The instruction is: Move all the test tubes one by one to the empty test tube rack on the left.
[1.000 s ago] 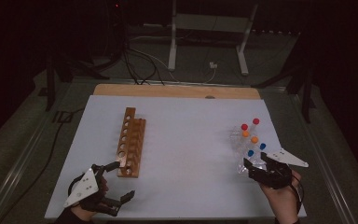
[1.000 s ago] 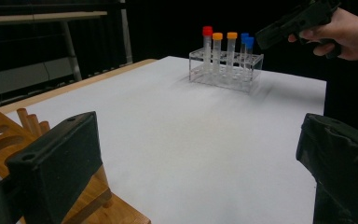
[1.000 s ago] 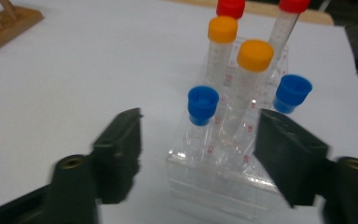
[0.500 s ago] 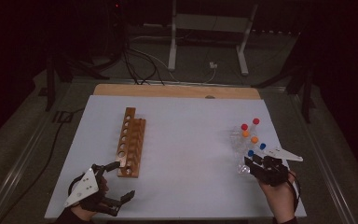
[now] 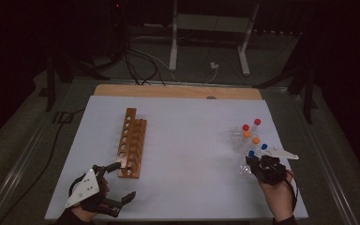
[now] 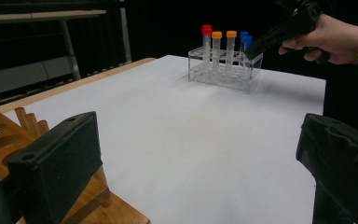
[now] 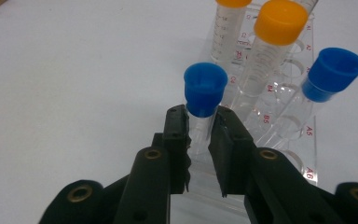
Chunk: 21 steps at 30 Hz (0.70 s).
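so the right gripper [image 7: 199, 140] has its jaws clamped on a blue-capped tube [image 7: 204, 93], just under the cap. they've just been closing, and the tube is squeezed between the pads now. grabbing it high on the neck makes sense to me, since the lower part sits down in the clear rack [image 7: 303, 154] and there's nothing else to get hold of.

the tube itself is in the near corner of that clear rack, over on the right side of the desk [image 5: 192, 154]. next to it are another blue-capped tube [image 7: 331, 74], leaning a bit, and two orange-capped tubes [image 7: 279, 23] behind. in the high view you can also spot a couple of red caps [image 5: 251, 124] at the far end of the rack.

the left gripper [image 5: 117, 185] sits near the front left of the desk with its jaws wide open and nothing between them, right by the near end of the wooden rack [image 5: 132, 143]. my guess is it's parked there to steady the wooden rack or take the tube, because that rack has a row of empty holes and looks like where the tube is headed.

nothing's lifted yet as far as i can tell, the tube looks seated in its slot. next bit probably needs a straight pull up so it doesn't drag the light clear rack along.
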### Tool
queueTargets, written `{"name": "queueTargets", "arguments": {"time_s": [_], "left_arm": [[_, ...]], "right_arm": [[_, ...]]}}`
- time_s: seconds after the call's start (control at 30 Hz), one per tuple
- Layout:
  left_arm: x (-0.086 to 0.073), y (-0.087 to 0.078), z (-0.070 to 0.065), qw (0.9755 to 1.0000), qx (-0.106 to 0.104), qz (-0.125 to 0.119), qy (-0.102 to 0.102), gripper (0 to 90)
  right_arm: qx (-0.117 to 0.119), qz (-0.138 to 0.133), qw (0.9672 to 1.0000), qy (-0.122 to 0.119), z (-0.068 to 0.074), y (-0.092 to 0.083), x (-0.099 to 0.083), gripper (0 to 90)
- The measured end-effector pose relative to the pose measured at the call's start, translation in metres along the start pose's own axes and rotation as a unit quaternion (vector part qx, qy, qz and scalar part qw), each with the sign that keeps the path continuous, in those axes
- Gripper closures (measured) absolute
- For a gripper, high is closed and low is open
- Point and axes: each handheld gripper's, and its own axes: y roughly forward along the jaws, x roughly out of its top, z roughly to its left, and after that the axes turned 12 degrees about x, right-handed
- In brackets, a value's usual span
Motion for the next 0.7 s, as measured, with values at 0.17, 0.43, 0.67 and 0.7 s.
{"name": "queueTargets", "arguments": {"time_s": [0.17,0.43,0.67,0.7], "left_arm": [[0.000,0.000,0.000,1.0000,0.002,0.000,0.001,0.7],[0.000,0.000,0.000,1.0000,0.001,0.005,0.001,0.7],[0.001,0.000,-0.003,1.0000,-0.001,0.009,0.004,0.6],[0.001,0.000,-0.003,0.9999,-0.002,0.010,0.004,0.7]], "right_arm": [[-0.004,0.000,1.0000,-0.007,0.001,0.000,0.000,76.7],[-0.006,-0.014,0.9996,-0.023,0.006,-0.008,0.004,76.8],[-0.006,-0.025,0.9992,-0.029,0.008,-0.015,0.006,76.8],[-0.007,-0.031,0.9990,-0.033,0.009,-0.019,0.009,76.8]]}}
